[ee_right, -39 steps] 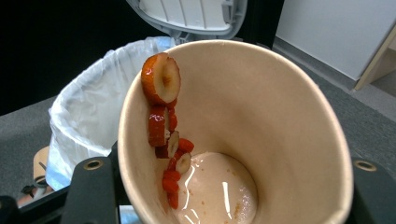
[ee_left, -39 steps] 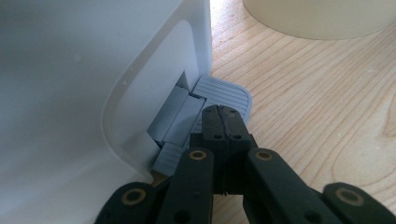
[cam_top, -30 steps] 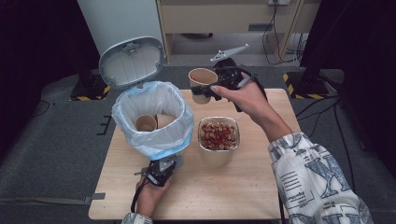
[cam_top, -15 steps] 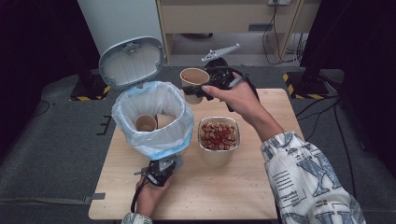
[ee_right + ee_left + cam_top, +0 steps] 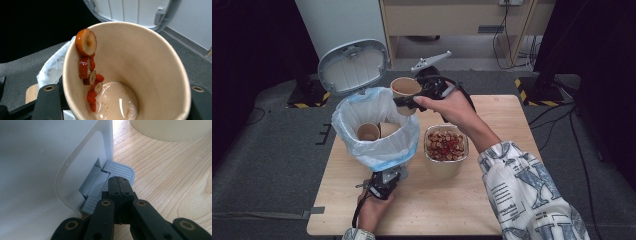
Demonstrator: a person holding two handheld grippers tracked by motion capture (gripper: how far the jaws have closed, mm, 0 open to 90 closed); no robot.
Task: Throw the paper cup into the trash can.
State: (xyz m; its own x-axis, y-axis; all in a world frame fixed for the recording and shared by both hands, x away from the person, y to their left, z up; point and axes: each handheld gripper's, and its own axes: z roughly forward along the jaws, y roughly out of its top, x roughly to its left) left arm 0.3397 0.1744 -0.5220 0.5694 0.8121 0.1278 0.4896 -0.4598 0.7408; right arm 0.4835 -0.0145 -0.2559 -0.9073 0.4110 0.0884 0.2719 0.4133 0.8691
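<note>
The right gripper point(image 5: 404, 103), jaws clenched on the paper cup point(image 5: 405, 90), holds it probably just behind the bin point(image 5: 377, 131); the left gripper's point(image 5: 119, 185) jaws, clenched, press the pedal point(image 5: 120, 171).

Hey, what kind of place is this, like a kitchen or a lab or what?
Probably a lab or recording setup, not a kitchen: a small wooden table stands on grey carpet, with cables trailing along the back wall and a pedal bin set on the table itself.
</note>
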